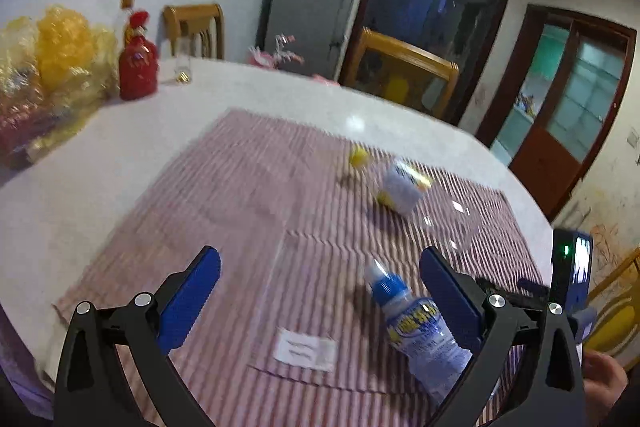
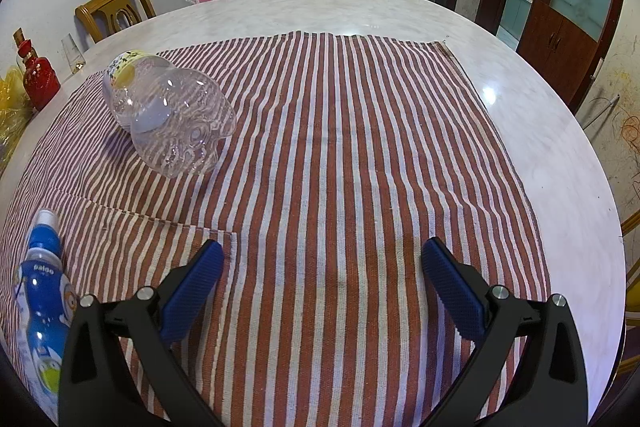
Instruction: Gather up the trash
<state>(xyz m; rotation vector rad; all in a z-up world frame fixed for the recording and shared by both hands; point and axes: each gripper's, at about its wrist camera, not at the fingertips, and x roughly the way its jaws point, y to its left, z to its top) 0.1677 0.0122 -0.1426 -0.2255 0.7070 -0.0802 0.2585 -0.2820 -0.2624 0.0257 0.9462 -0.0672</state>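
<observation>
Left gripper (image 1: 320,281) jaws wide apart, empty. Blue bottle (image 1: 416,323) lay on its side just inside right jaw, cap pointing away; left hand nearer. Clear bottle (image 2: 168,115) lay farther off. Right gripper (image 2: 322,275) jaws apart, empty, over striped cloth (image 2: 340,147) on round counter (image 2: 552,155). Chairs behind.

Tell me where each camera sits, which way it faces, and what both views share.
Left wrist: on the open left gripper, facing across the striped cloth at the blue-labelled plastic bottle; a hand shows.
Right wrist: on the open right gripper, facing the cloth and clear empty bottle; no body visible.
Shared: both bottles, cloth, round marble table.
</observation>
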